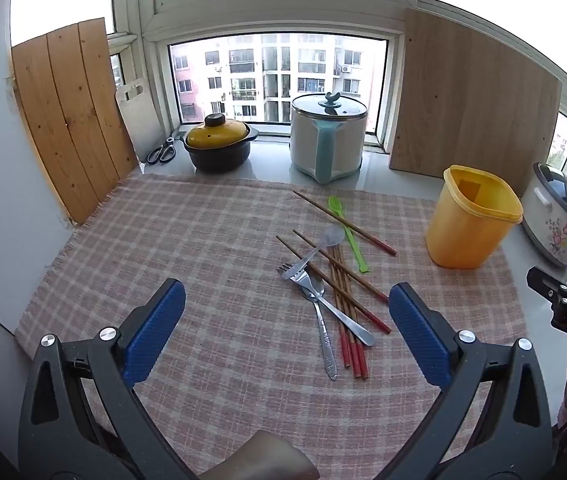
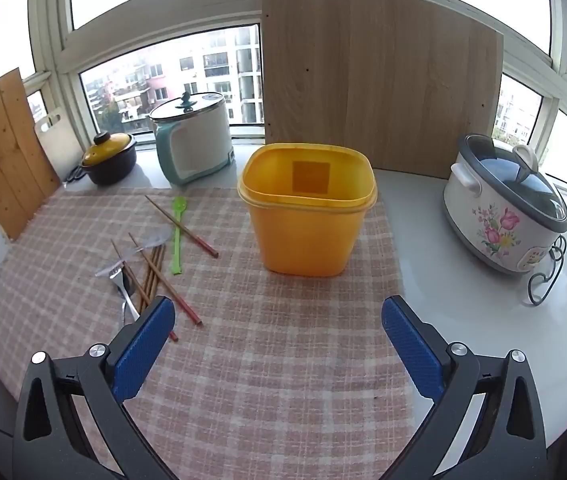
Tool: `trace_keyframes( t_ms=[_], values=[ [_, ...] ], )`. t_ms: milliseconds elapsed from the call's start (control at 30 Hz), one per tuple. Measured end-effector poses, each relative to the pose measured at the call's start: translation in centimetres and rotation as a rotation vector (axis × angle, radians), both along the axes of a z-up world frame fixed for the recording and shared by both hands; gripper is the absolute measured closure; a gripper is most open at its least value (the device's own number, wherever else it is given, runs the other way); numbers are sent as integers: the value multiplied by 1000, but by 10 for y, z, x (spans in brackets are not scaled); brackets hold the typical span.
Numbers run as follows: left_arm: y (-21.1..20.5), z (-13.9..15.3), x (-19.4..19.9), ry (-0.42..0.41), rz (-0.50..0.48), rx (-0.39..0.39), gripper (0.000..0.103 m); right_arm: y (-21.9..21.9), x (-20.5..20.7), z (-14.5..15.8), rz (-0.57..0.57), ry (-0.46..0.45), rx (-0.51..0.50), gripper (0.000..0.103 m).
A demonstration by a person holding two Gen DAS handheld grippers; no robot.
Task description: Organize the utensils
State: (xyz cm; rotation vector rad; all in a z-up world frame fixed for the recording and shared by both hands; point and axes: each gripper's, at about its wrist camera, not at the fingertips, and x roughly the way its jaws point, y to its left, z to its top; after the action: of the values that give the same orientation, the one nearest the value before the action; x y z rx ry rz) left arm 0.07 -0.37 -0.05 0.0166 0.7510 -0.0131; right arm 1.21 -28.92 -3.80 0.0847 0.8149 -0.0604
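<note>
Nearest the lens in the left wrist view, the left gripper point(image 1: 286, 330) is seen with its blue pads point(image 1: 154, 330) spread wide and nothing between them, held above the checked cloth point(image 1: 187, 232). Ahead of it, on that cloth, the utensils are heaped in a loose pile: a metal fork point(image 1: 325, 312) and a metal spoon point(image 1: 323, 294) are crossed over several red-tipped chopsticks point(image 1: 349, 320), a clear plastic spoon point(image 1: 321, 246) is laid across them, and a green plastic spoon point(image 1: 347, 232) is found at the far side of the pile with a single chopstick point(image 1: 343, 222) lying across it. To the right of the pile, well apart from it, the yellow container point(image 1: 471, 220) is stood upright and open-topped on the cloth. In the right wrist view the right gripper point(image 2: 278, 350) is likewise seen with its fingers wide and holding nothing, pointed toward the yellow container point(image 2: 307, 236), with the pile to the container's left. Behind the container a wooden board point(image 2: 379, 92) is leaned against the window; to its right a flowered rice cooker point(image 2: 507, 216) is placed on the white counter point(image 2: 423, 280). Left of the board, a white and teal pot point(image 2: 195, 148) and a black pot with a yellow lid point(image 2: 109, 158) are set along the sill.
</note>
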Motion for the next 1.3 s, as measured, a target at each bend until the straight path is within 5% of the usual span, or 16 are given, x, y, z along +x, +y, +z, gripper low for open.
trace_keyframes(
  t_ms=[1300],
  values=[
    [-7,6,6,4,-8,-29,0,4,3,5,18,-10,-16,1]
  ],
)
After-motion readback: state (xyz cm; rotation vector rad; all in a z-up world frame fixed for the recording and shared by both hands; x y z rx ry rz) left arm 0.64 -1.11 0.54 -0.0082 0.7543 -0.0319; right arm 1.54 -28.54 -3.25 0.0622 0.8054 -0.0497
